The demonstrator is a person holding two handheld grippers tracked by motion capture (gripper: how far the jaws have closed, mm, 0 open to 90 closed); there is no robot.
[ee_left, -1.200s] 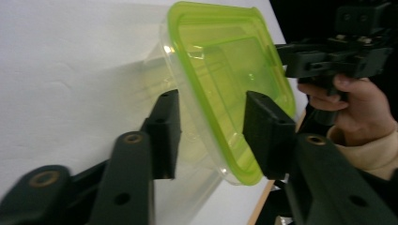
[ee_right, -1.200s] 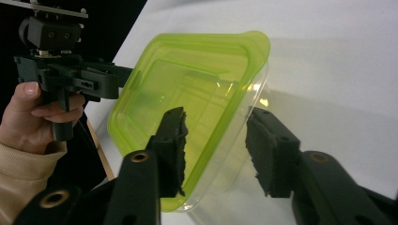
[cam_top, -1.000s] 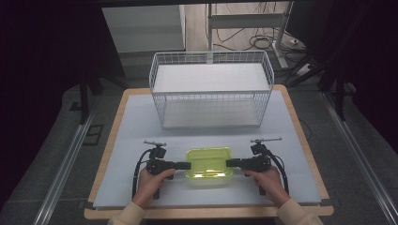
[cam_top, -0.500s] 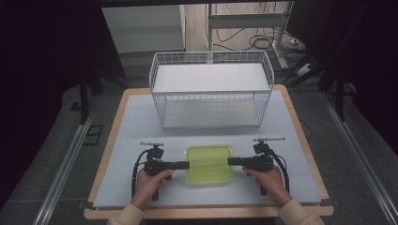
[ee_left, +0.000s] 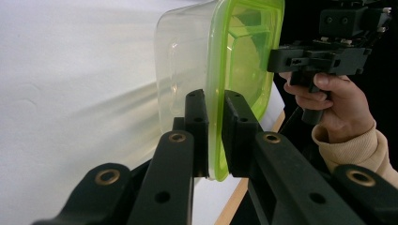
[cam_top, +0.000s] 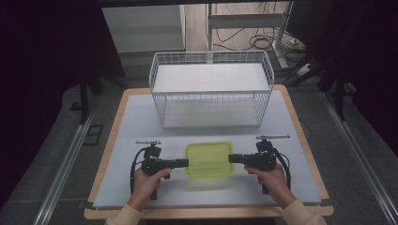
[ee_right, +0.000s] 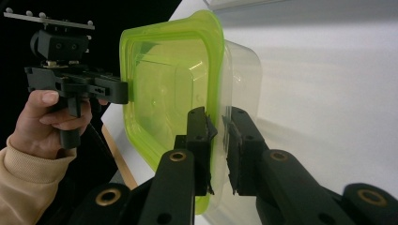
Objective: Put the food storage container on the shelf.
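Above table [cam_top: 141,122], level tools pinching container [cam_top: 209,159] ends.

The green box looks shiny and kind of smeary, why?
High view: the green-lidded container has a faint blurred smear below it. Left gripper view: its clear wall shines pale against the bright white table. Right gripper view: small glints sit on the lid, and the near claw looks soft.
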